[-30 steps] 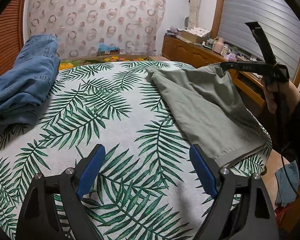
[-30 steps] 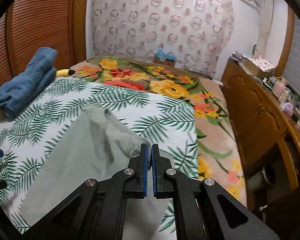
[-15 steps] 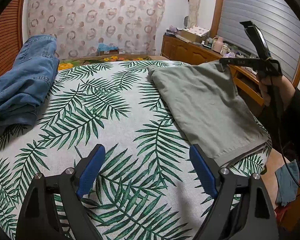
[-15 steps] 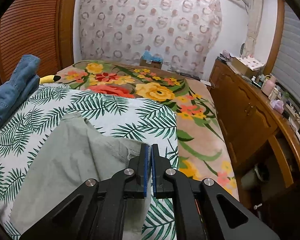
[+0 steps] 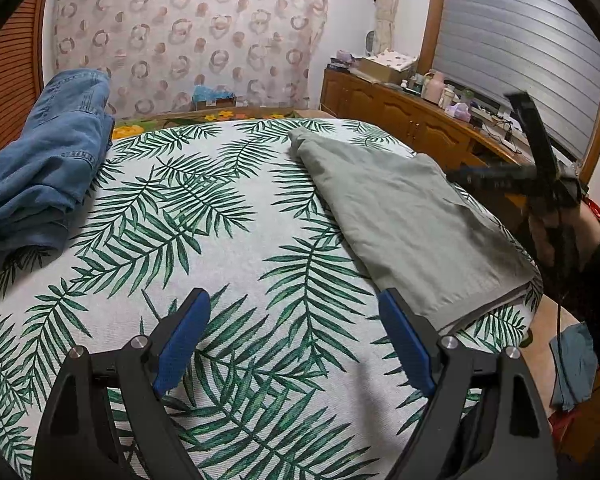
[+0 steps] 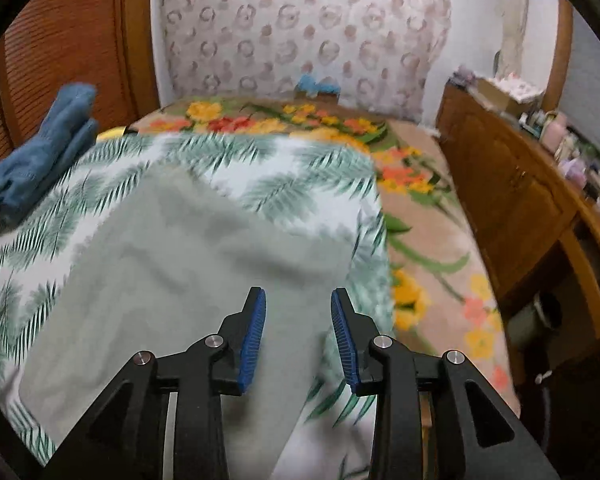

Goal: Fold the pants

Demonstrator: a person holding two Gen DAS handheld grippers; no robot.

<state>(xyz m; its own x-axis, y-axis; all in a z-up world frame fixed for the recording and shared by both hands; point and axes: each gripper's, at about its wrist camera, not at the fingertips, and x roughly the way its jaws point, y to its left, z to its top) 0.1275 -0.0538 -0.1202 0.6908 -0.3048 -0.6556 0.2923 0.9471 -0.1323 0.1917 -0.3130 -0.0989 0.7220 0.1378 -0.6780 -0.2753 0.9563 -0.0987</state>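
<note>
Grey-green pants [image 5: 412, 224] lie folded flat on the right side of a palm-leaf sheet [image 5: 204, 224]; they fill the middle of the right wrist view [image 6: 172, 264]. My left gripper [image 5: 294, 338] hovers open over bare sheet near the front, with the pants off to its right. My right gripper [image 6: 298, 330] is just above the pants' near right edge, its jaws opening; the cloth lies flat beneath them and the blue pads [image 6: 254, 336] no longer press it. In the left wrist view the right gripper's tip [image 5: 454, 176] shows blurred at the pants' right edge, held by a hand [image 5: 556, 236].
A pile of blue jeans [image 5: 40, 168] lies at the sheet's left edge, also seen as jeans [image 6: 40, 156]. A floral blanket [image 6: 420, 216] covers the bed beyond the sheet. A wooden cabinet [image 6: 512, 200] with clutter on top runs along the right. A cloth [image 5: 576, 364] hangs at the lower right.
My right gripper, shut on a raised corner of the pants before, has sunk and let the cloth go; its jaws now stand apart and the pants lie flat. The left gripper has not moved.
</note>
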